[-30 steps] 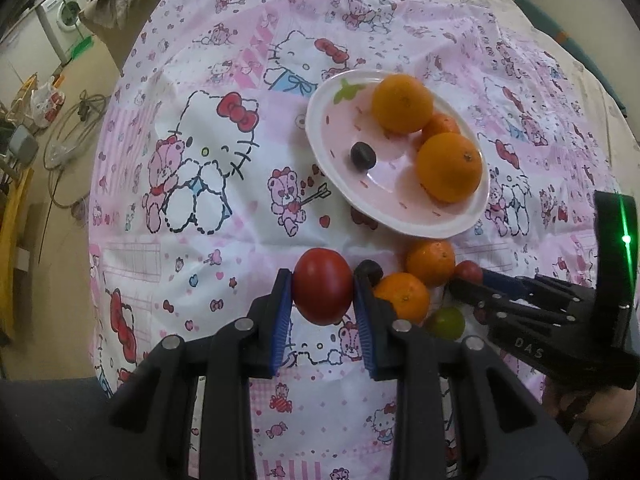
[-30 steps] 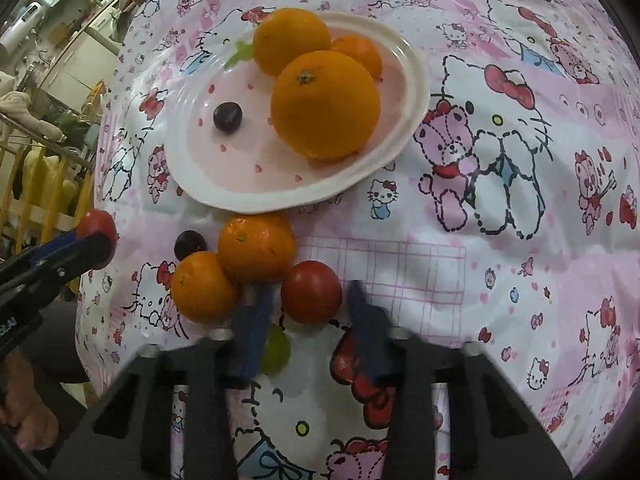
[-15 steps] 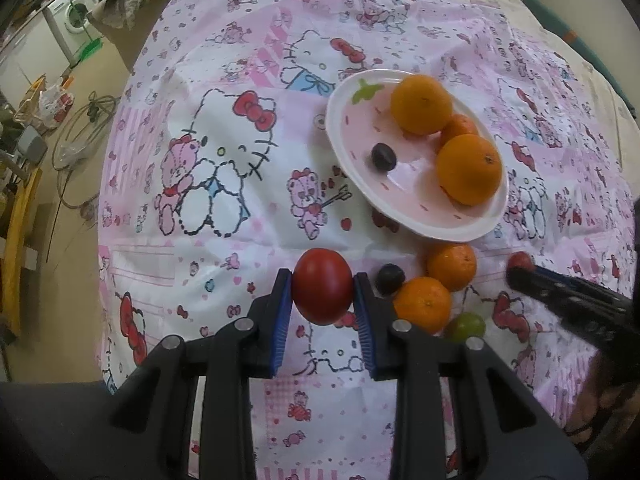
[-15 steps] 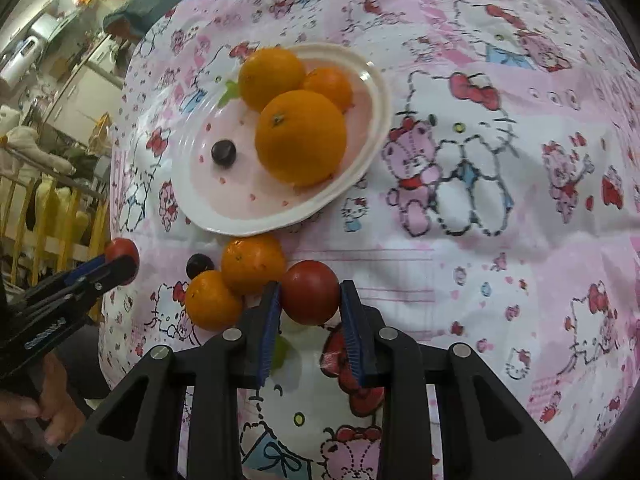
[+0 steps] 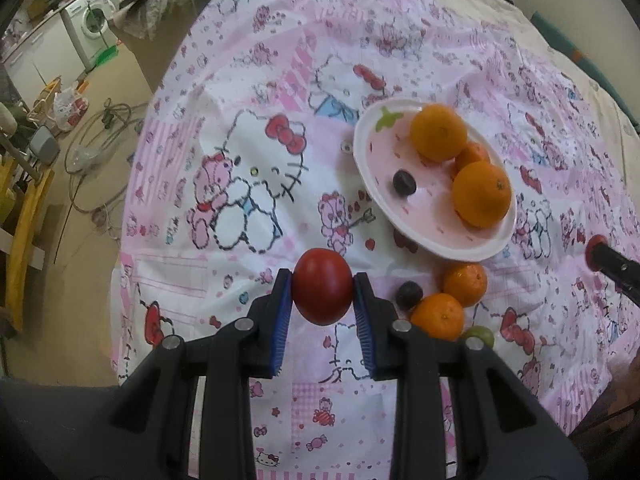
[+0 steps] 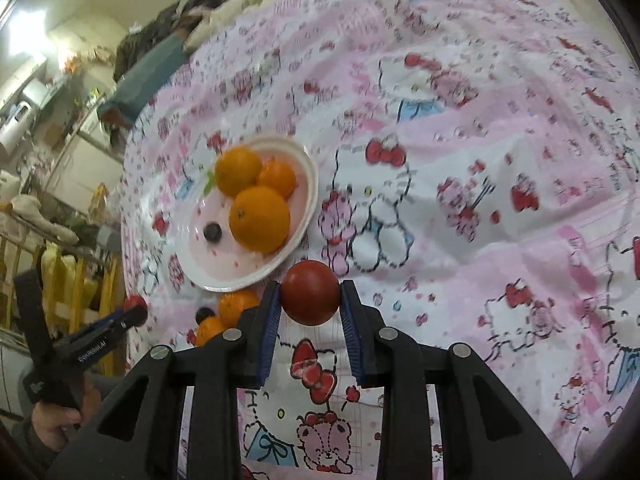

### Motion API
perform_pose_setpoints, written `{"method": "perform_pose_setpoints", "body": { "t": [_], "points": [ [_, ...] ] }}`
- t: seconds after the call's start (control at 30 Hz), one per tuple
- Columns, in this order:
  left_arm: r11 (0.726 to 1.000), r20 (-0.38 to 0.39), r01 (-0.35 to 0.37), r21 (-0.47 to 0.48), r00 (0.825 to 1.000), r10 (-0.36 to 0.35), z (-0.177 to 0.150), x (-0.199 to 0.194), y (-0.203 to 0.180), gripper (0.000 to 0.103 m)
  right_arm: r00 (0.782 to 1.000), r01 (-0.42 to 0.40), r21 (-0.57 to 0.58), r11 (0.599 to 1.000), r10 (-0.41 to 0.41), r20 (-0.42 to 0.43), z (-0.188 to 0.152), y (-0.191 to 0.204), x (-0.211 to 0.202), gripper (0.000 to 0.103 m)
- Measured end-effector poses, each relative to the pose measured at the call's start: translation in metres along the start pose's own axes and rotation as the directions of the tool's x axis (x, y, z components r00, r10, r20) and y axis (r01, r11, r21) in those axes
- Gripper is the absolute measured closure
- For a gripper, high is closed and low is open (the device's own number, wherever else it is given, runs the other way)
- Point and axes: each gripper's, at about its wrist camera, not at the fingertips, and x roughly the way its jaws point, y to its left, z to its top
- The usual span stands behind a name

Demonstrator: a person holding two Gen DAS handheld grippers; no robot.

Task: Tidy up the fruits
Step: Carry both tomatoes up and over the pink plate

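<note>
My left gripper (image 5: 322, 298) is shut on a red tomato (image 5: 322, 291), held above the patterned cloth. A second red tomato (image 6: 310, 293) is clamped in my right gripper (image 6: 310, 296), lifted clear of the cloth. The white and pink plate (image 5: 412, 216) (image 6: 304, 184) carries three oranges (image 5: 482, 194) (image 6: 260, 218) and a dark grape (image 5: 404, 181) (image 6: 212, 232). Below the plate lie two small oranges (image 5: 438, 316) (image 6: 236, 304), another dark grape (image 5: 409, 294) and a green fruit (image 5: 478, 335). In the left wrist view the right gripper's tip with its tomato (image 5: 596, 246) shows at the right edge.
A pink cartoon-print cloth (image 5: 248, 184) covers the round table. Its left edge drops to a floor with cables (image 5: 100, 136), bags and a washing machine (image 5: 90, 26). A hand (image 6: 52, 424) holds the left gripper at the lower left of the right wrist view.
My right gripper closed on its tomato beside the loose fruit, then lifted it up and away to the right. The left gripper kept holding its tomato almost still.
</note>
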Motion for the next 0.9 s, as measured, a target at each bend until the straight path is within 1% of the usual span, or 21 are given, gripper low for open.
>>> {"method": "perform_pose_setpoints", "body": {
  "t": [0.17,0.23,0.3,0.37,0.5,0.6,0.67,0.8,0.9],
  "points": [
    [1.000,0.074,0.014,0.006,0.997,-0.014,0.010,-0.023,0.001,0.077,0.996,-0.030,-0.006,1.000,0.030,0.087,0.013,0.008,-0.030,0.072],
    [1.000,0.101,0.030,0.005,0.994,-0.030,0.018,-0.034,0.003,0.077,0.992,-0.040,-0.030,0.999,0.043,0.116,0.020,0.013,-0.041,0.072],
    [0.999,0.123,0.037,0.006,0.992,-0.037,0.028,-0.043,0.005,0.077,0.989,-0.043,-0.049,0.998,0.049,0.137,0.029,0.017,-0.050,0.072],
    [0.999,0.142,0.045,-0.001,0.989,-0.044,0.036,-0.050,0.007,0.077,0.984,-0.073,-0.051,0.996,0.081,0.160,0.038,0.018,-0.059,0.072],
    [0.998,0.169,0.057,-0.008,0.984,-0.055,0.056,-0.058,0.010,0.077,0.973,-0.080,-0.078,0.994,0.095,0.211,0.053,0.025,-0.069,0.072],
    [0.998,0.176,0.062,-0.007,0.983,-0.060,0.067,-0.058,0.011,0.077,0.969,-0.103,-0.082,0.991,0.118,0.216,0.063,0.027,-0.069,0.072],
    [0.998,0.180,0.064,-0.003,0.982,-0.063,0.075,-0.057,0.009,0.077,0.969,-0.099,-0.097,0.990,0.118,0.215,0.069,0.031,-0.066,0.072],
    [0.998,0.177,0.067,0.008,0.982,-0.067,0.083,-0.051,0.004,0.077,0.974,-0.097,-0.119,0.988,0.119,0.194,0.078,0.035,-0.053,0.072],
    [0.997,0.174,0.070,0.029,0.982,-0.074,0.091,-0.043,-0.003,0.077,0.977,-0.120,-0.107,0.987,0.136,0.161,0.081,0.034,-0.040,0.072]
  ]
}}
